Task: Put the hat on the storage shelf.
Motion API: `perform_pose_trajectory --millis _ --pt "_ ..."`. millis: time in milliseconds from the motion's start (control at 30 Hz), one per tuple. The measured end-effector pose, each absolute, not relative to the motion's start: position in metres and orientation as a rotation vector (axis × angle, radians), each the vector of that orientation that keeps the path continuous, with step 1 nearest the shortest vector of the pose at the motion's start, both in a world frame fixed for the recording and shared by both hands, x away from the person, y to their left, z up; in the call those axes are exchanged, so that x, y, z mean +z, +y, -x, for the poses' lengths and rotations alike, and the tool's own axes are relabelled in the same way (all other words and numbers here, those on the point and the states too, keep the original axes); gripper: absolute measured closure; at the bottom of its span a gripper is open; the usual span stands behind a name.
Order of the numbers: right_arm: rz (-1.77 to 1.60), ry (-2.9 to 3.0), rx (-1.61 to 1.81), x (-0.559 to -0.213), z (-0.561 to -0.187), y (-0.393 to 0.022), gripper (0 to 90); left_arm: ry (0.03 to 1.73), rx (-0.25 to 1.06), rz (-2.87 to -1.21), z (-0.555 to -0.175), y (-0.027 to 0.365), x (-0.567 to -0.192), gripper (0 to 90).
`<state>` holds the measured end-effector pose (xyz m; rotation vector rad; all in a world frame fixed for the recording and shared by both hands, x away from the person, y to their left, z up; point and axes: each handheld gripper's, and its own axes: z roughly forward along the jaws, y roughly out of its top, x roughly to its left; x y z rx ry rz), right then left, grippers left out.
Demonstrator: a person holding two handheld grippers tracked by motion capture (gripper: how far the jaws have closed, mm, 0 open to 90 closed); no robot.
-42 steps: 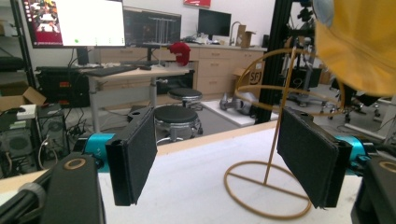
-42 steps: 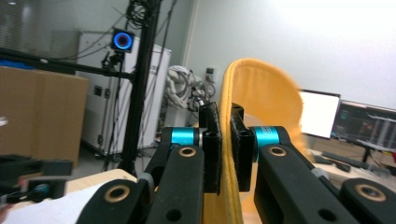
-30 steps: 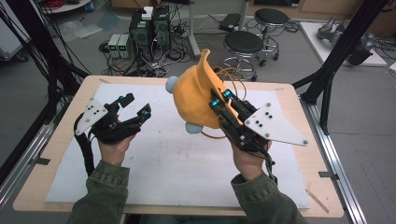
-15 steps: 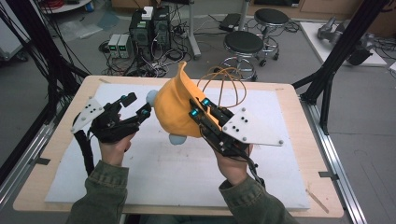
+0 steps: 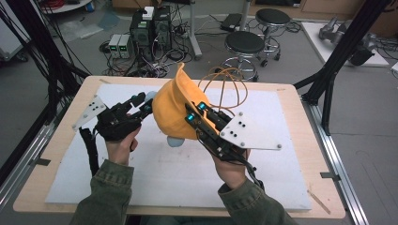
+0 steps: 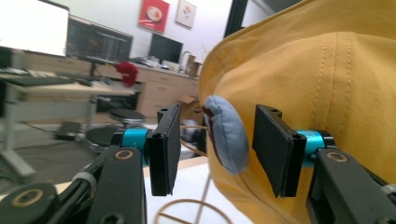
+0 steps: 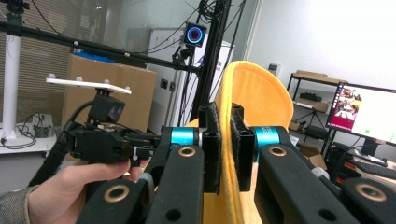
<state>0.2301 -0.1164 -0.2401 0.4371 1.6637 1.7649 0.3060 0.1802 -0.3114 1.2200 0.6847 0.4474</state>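
A yellow cloth hat (image 5: 171,112) with pale blue padded ears hangs tilted above the white mat. My right gripper (image 5: 193,113) is shut on its edge; in the right gripper view the pads (image 7: 212,140) pinch the yellow rim (image 7: 254,91). At the hat's left side is my left gripper (image 5: 143,104). One blue ear (image 6: 226,133) sits between its jaws, which have just been closing. In the left gripper view (image 6: 218,147) a gap shows between the left pad and the ear, and the right pad stands close beside it. A second blue ear (image 5: 174,140) hangs under the hat.
An orange wire hoop frame (image 5: 226,83) stands on the mat just behind the hat. The white mat (image 5: 155,173) covers most of the wooden table (image 5: 300,140). Black frame posts rise at both table sides; stools and computer gear stand on the floor beyond.
My right gripper has carried the hat leftward and a little down, up to the left gripper. The left jaws have narrowed around the blue ear. The left hand stayed in place.
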Motion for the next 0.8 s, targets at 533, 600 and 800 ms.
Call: perform_pose_trajectory --millis 533,600,800 --pt "-0.457 1.660 1.754 -0.243 -0.232 -0.125 85.3 0.708 0.332 -1.179 -0.316 0.169 -0.313 83.5" --pt "-0.464 1.661 1.745 -0.243 -0.233 -0.128 84.7 0.709 0.332 -1.176 -0.316 0.169 -0.312 84.1" --pt "-0.522 1.661 1.737 -0.244 -0.237 -0.140 81.8 0.694 0.352 -1.172 -0.318 0.170 -0.299 84.3"
